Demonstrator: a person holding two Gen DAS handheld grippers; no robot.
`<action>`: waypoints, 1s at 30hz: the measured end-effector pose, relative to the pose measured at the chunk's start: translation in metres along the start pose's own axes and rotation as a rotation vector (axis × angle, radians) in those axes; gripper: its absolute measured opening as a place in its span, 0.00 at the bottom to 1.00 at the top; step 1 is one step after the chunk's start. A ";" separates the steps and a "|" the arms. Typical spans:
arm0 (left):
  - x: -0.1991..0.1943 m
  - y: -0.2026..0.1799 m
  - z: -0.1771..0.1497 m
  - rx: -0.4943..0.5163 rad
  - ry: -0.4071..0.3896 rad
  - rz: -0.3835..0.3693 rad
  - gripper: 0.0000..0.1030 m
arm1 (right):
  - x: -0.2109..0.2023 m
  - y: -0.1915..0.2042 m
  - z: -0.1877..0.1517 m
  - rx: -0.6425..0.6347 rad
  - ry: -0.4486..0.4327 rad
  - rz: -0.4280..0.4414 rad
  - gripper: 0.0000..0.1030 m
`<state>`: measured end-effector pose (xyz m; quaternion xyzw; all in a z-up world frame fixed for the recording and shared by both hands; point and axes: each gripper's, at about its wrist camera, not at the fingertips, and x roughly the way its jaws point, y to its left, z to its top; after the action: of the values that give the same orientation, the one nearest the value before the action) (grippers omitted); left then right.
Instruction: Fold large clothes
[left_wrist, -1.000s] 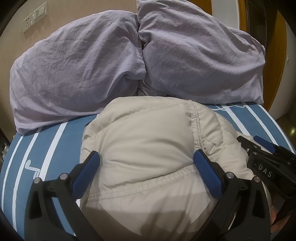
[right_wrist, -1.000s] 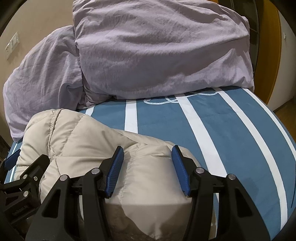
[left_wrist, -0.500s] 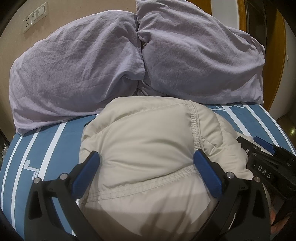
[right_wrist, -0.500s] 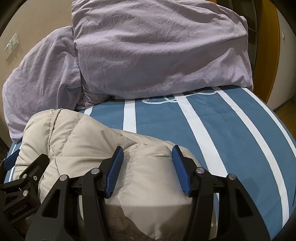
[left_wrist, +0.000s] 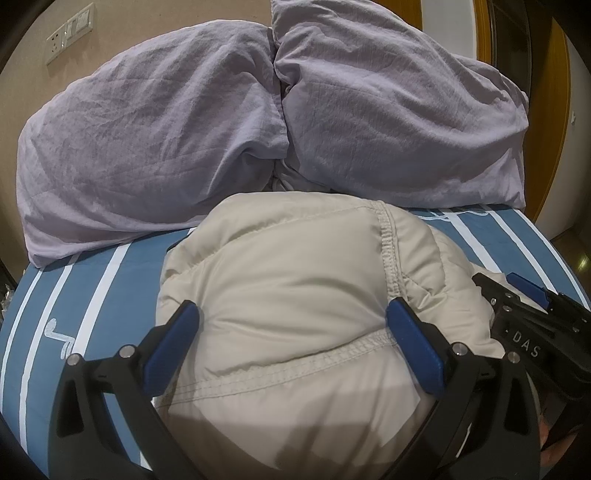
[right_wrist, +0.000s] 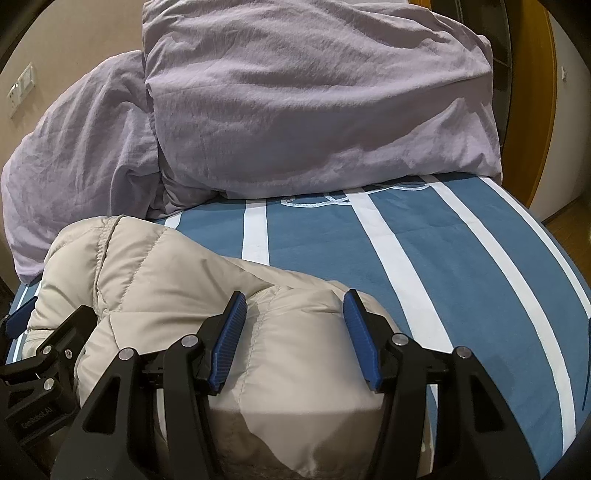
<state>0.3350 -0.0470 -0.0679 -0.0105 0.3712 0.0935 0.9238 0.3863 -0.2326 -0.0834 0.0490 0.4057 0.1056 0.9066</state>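
Observation:
A beige puffer jacket (left_wrist: 288, 295) lies bunched in a folded mound on the blue and white striped bed (left_wrist: 92, 295). My left gripper (left_wrist: 291, 332) is wide open, its blue pads straddling the jacket's left bulk. My right gripper (right_wrist: 293, 332) is open with its pads either side of the jacket's right end (right_wrist: 295, 350). The jacket (right_wrist: 155, 273) stretches left in the right wrist view. The right gripper's body shows at the right edge of the left wrist view (left_wrist: 524, 332); the left one shows at the lower left of the right wrist view (right_wrist: 40, 369).
Two lilac pillows (left_wrist: 147, 147) (left_wrist: 399, 122) are stacked against the wall at the head of the bed, just beyond the jacket. Striped sheet (right_wrist: 443, 266) extends to the right. A wooden door frame (right_wrist: 532, 110) stands at the far right.
Almost nothing has moved; the right wrist view has shifted very slightly. Both grippers stay open around the jacket.

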 end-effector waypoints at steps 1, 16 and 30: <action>0.000 0.000 0.000 0.000 0.000 0.001 0.98 | 0.000 0.001 0.000 0.000 0.001 -0.001 0.55; -0.034 0.007 -0.003 -0.033 -0.006 -0.035 0.98 | -0.062 -0.014 -0.024 -0.001 0.004 0.049 0.55; -0.032 0.003 -0.014 -0.017 0.005 -0.021 0.98 | -0.053 -0.015 -0.051 -0.005 -0.004 0.076 0.56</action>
<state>0.3028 -0.0505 -0.0557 -0.0224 0.3726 0.0868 0.9236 0.3167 -0.2593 -0.0815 0.0621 0.4012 0.1408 0.9030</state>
